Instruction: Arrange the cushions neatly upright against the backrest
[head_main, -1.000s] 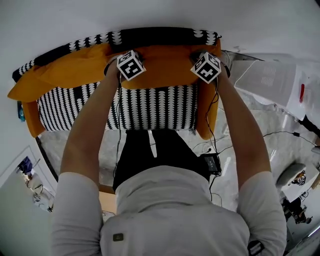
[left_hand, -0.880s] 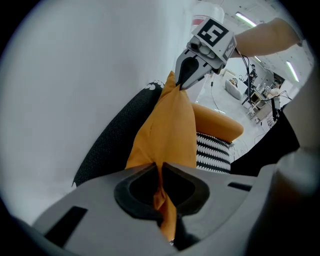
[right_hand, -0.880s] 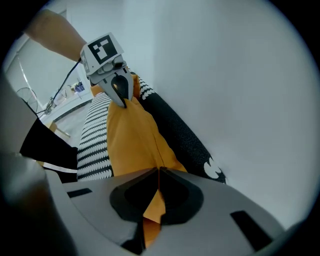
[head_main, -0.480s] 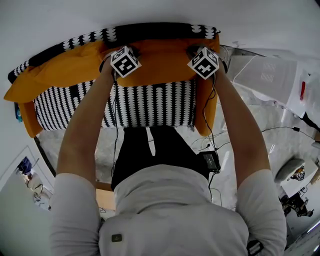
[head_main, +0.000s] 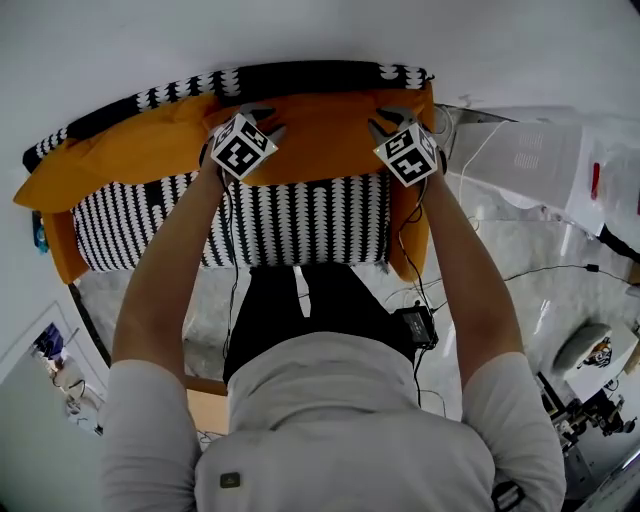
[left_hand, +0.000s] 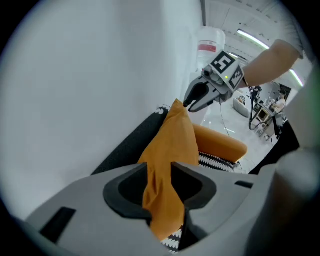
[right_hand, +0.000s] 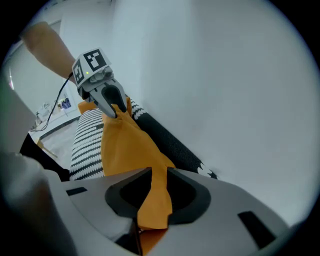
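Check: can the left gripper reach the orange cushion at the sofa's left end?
Probably yes: the left gripper has just been opening its jaws around the right cushion; nothing blocks the way to the left cushion.

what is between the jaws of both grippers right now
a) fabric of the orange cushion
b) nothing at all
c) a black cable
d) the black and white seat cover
a: fabric of the orange cushion runs through the gap between the jaws of the left gripper and of the right gripper. Both pairs of jaws have just been opening, with the fabric between them.
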